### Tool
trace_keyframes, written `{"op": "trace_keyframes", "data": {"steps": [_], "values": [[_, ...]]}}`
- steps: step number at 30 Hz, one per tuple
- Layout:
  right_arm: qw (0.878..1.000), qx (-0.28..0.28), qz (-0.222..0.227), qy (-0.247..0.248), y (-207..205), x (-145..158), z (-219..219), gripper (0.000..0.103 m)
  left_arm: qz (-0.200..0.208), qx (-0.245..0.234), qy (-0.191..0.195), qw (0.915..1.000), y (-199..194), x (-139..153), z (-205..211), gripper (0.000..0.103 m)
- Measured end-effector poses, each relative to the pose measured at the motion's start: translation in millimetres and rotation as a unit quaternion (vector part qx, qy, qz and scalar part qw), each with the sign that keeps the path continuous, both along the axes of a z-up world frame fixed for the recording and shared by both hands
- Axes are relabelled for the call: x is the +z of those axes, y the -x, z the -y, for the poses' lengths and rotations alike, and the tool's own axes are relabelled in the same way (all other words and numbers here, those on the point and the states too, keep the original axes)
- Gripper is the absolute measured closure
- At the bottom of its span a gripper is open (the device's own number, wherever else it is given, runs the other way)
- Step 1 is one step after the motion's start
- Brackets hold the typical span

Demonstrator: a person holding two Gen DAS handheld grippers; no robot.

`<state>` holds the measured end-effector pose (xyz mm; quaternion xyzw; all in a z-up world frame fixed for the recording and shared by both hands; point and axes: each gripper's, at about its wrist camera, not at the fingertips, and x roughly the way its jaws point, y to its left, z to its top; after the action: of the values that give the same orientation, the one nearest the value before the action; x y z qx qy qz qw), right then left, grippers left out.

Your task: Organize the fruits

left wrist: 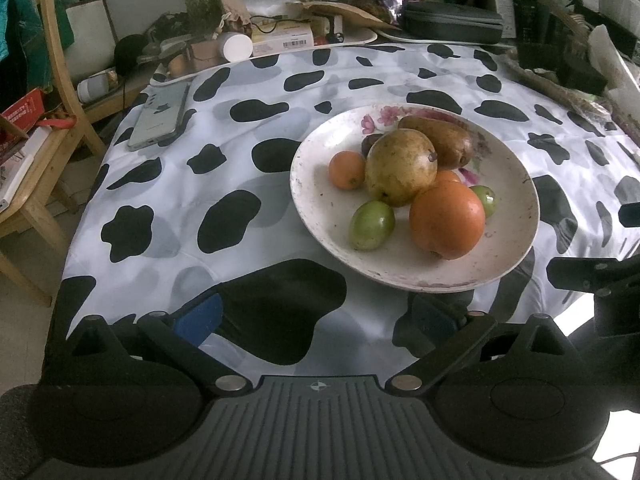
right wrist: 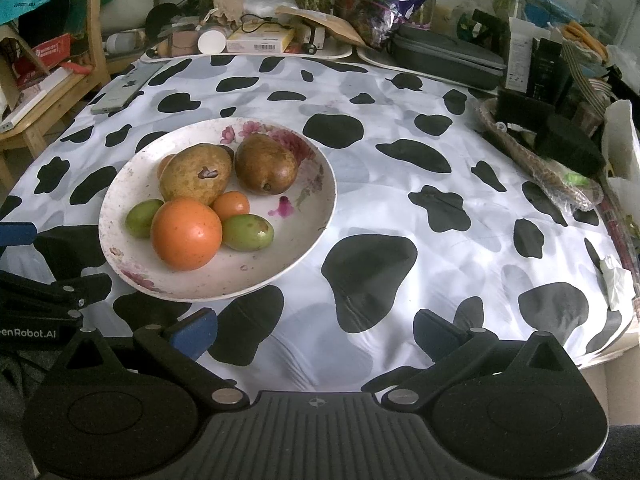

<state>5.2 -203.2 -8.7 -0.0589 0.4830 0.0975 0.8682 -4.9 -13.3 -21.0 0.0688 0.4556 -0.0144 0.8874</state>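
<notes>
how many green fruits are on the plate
2. One green fruit lies left of the big orange, the other on its right; both touch it. More may hide behind the pears.

1 plate, 2 pears, 3 oranges, 2 green fruits.

Black tool; blue pads; silver rivets

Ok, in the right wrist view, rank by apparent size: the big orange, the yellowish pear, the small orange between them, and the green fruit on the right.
1-2. Yellowish-brown speckled pear and large round orange: too alike to rank; the orange sits nearer.
3. Oval green fruit.
4. Small round orange.
</notes>
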Motion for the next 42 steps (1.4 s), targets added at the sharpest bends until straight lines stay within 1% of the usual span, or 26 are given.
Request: {"op": "trace_keyframes", "data": {"steps": [42], "values": [[1.0,0.0,0.0,0.0,-0.1,0.4,-0.5,0.0,-0.001,-0.003,0.004,1.0,1.1,-1.3,1.5,0.0]]}}
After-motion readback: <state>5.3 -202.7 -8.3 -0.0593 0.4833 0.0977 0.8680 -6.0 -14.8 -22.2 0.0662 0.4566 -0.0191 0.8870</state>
